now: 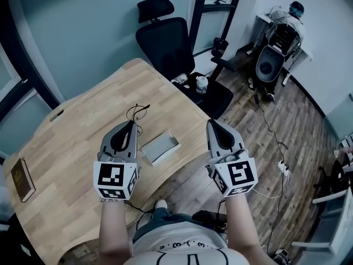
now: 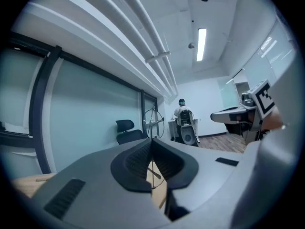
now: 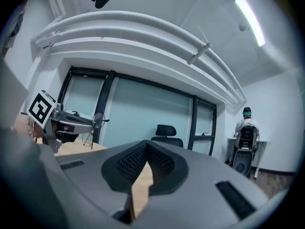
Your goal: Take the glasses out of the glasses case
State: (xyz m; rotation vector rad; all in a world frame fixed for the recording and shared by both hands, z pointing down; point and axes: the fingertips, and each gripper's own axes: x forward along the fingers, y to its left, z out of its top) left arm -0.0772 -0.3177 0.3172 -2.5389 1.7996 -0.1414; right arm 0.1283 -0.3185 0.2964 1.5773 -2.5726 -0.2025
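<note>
The thin-framed glasses (image 1: pixel 138 112) hang in the air over the wooden table (image 1: pixel 83 148), and my left gripper (image 1: pixel 134 123) is shut on them. In the left gripper view their wire frame (image 2: pixel 153 123) rises from between the closed pads of that gripper (image 2: pixel 151 142). The right gripper view shows the left gripper (image 3: pixel 93 123) with the glasses (image 3: pixel 97 121) at its tip. An open grey glasses case (image 1: pixel 160 148) lies on the table between the two grippers. My right gripper (image 1: pixel 211 122) is raised beyond the table's edge, shut and holding nothing (image 3: pixel 146 144).
A brown book (image 1: pixel 22 179) lies near the table's left edge. A black office chair (image 1: pixel 171 48) stands behind the table with a small cup (image 1: pixel 202 84) on its seat. A person (image 1: pixel 287 26) sits at a far desk. Cables and a power strip (image 1: pixel 283 167) lie on the floor.
</note>
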